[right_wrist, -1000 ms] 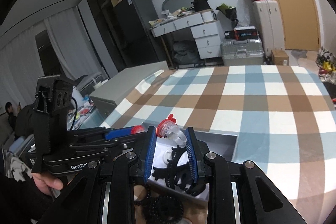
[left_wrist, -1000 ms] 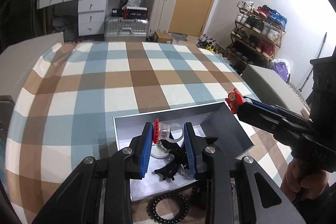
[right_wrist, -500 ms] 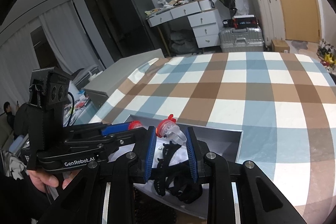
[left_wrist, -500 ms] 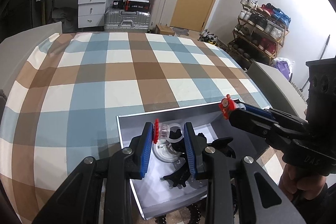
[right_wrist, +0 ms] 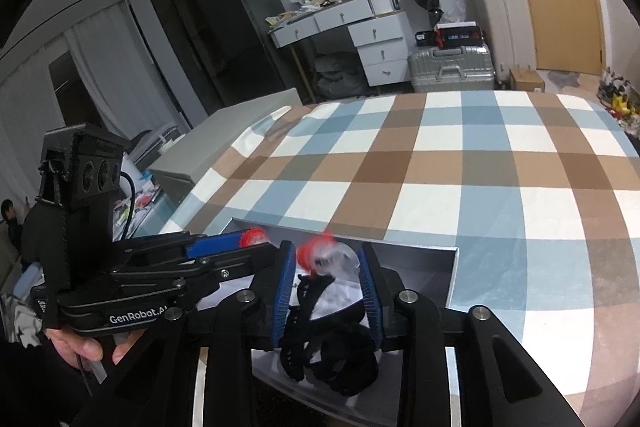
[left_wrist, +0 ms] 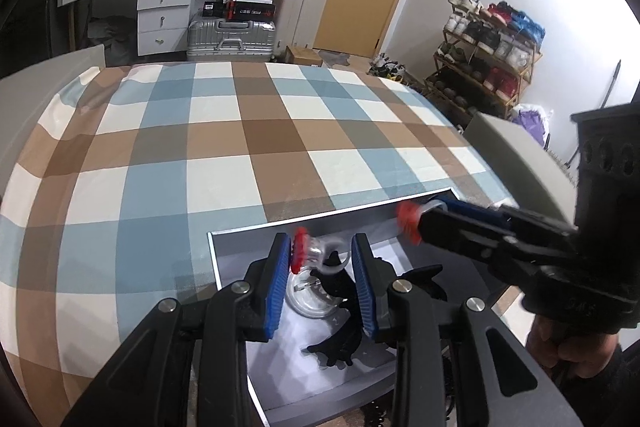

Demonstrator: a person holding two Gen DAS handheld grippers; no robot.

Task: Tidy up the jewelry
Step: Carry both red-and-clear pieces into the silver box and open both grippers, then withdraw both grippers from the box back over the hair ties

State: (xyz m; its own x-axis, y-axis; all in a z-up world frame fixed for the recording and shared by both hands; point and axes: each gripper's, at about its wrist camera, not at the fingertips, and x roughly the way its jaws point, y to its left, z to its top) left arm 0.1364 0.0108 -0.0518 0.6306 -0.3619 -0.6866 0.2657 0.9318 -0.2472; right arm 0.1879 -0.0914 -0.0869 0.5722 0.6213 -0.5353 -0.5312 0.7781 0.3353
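Each gripper holds a clear plastic ring with a red top. My left gripper (left_wrist: 322, 253) is shut on its ring (left_wrist: 316, 251) above the open grey box (left_wrist: 248, 241). My right gripper (right_wrist: 330, 261) is shut on its ring (right_wrist: 330, 257) over the same box (right_wrist: 436, 259), and it shows from the side in the left wrist view (left_wrist: 416, 223). Inside the box lie black hair claws (left_wrist: 340, 327) and a clear round piece (left_wrist: 310, 297). The left gripper shows in the right wrist view (right_wrist: 248, 241).
The box sits on a blue, brown and white checked cloth (left_wrist: 240, 131). A black beaded bracelet (left_wrist: 374, 415) lies by the box's near edge. A grey lid or board (left_wrist: 516, 151) lies at the table's right. Room furniture stands beyond.
Both grippers have moved forward and down over the box, rings still held. The box now sits closer under the fingers.
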